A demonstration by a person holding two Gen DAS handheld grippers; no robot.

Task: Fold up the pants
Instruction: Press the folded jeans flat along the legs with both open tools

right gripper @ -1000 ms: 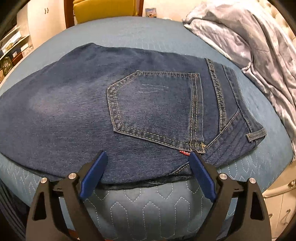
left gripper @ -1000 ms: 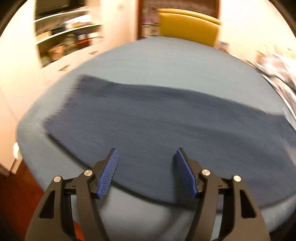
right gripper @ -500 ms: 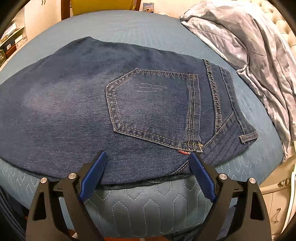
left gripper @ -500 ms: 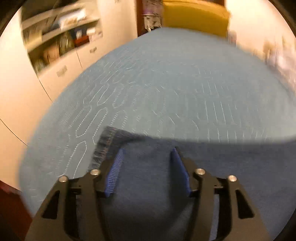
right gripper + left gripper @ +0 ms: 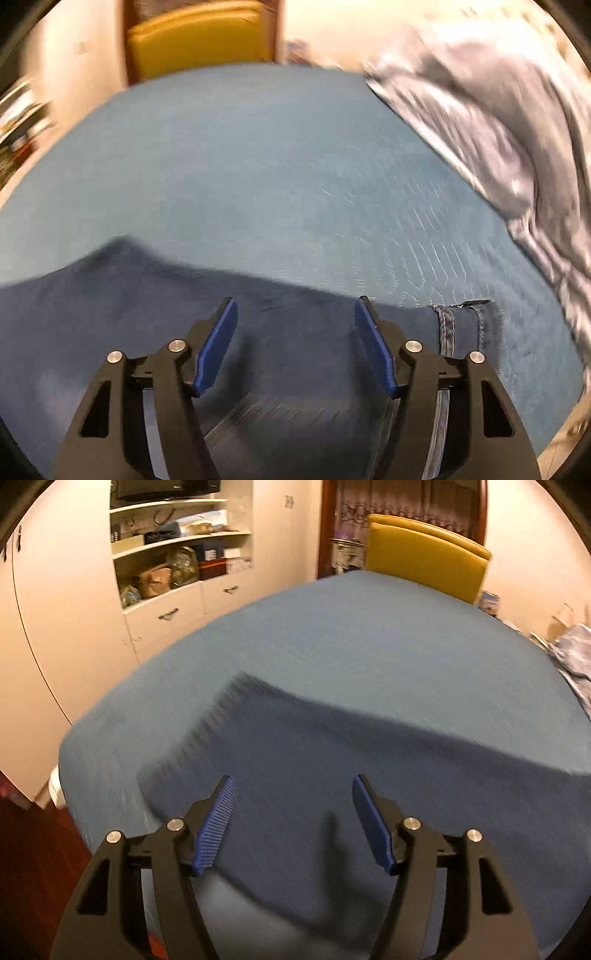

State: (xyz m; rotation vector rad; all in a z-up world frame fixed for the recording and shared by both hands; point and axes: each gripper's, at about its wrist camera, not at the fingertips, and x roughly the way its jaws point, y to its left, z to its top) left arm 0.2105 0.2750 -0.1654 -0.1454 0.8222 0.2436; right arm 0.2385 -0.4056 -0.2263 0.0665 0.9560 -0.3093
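Across the blue quilted bed cover point(image 5: 369, 635) the dark jeans point(image 5: 332, 775) are spread flat, their far edge bordered by wide bare cover up to a yellow chair point(image 5: 424, 565). Denim is seen under the left gripper point(image 5: 291, 801), whose jaws are opening, unpinched. Over the waistband end the right gripper point(image 5: 295, 325) is closing, nothing yet clamped; a grey blanket point(image 5: 498, 129) crowds the right edge

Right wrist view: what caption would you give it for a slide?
Right gripper closing its jaws above dark jeans spread on a blue quilted bed, grey blanket alongside.
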